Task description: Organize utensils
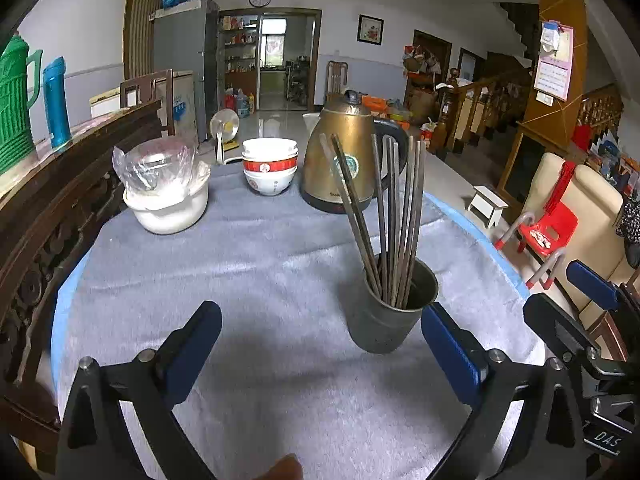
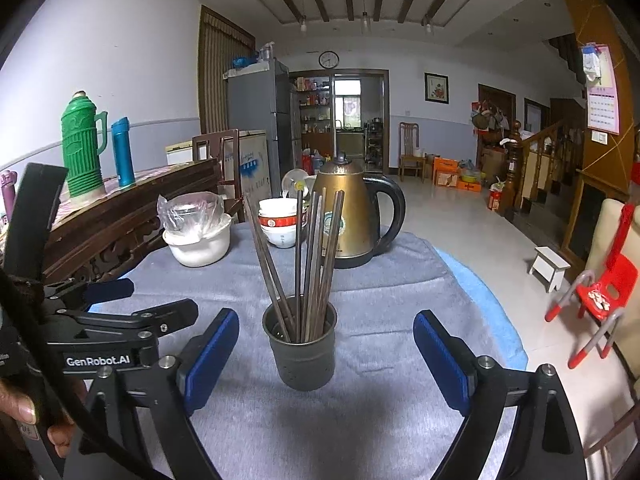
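A dark metal cup point(image 2: 306, 356) stands upright on the grey cloth and holds several dark chopsticks point(image 2: 312, 256), which fan out above its rim. My right gripper point(image 2: 326, 316) is open, its blue pads wide apart on either side of the cup and clear of it. In the left wrist view the cup point(image 1: 384, 320) with its chopsticks point(image 1: 396, 216) sits just beyond the right fingertip of my left gripper point(image 1: 320, 312), which is open with only cloth between its fingers. One blue pad point(image 1: 592, 284) of the right gripper shows at the right edge.
Behind the cup stand a brass kettle point(image 1: 344, 156), stacked red-and-white bowls point(image 1: 270, 168) and a white pot covered with a plastic bag point(image 1: 168, 200). A carved wooden sideboard point(image 2: 120, 216) with a green thermos point(image 2: 82, 148) runs along the left. The table's edge drops off at right toward a red chair point(image 1: 548, 228).
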Demonstrator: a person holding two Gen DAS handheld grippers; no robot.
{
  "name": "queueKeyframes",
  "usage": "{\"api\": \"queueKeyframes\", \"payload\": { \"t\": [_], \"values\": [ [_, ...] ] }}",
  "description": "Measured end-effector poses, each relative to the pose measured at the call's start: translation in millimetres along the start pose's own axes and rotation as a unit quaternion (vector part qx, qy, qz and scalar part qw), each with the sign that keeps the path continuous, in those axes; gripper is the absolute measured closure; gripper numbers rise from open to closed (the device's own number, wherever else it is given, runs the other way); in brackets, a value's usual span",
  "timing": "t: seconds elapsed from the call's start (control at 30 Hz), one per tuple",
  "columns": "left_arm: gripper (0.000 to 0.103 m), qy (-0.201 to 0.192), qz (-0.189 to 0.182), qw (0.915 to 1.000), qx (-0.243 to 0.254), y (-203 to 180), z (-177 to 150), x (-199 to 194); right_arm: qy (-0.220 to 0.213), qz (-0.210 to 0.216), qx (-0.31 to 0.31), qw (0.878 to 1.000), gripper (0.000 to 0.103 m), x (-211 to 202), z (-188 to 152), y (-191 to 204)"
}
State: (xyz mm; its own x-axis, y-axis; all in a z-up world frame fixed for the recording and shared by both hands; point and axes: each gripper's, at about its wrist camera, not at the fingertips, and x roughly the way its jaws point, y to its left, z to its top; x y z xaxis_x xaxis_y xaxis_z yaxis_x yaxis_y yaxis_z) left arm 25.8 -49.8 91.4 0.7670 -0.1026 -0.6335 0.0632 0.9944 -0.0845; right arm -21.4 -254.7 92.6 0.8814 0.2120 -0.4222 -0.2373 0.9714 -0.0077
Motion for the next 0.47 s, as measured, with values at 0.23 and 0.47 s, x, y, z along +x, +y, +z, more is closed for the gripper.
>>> {"api": "queueKeyframes", "payload": {
  "t": [0.23,0.47],
  "values": [
    [0.003,0.001,-0.001,1.0000,-0.004,-1.0,2.9,2.6,0.000,-0.005,-0.001,1.000,0.012,2.2,1.9,-4.6],
    [0.003,0.002,-0.005,1.0000,0.003,-4.3,2.5,3.6,0.001,-0.007,-0.003,1.000,0.012,5.5,2.9,-7.0]
  ]
}}
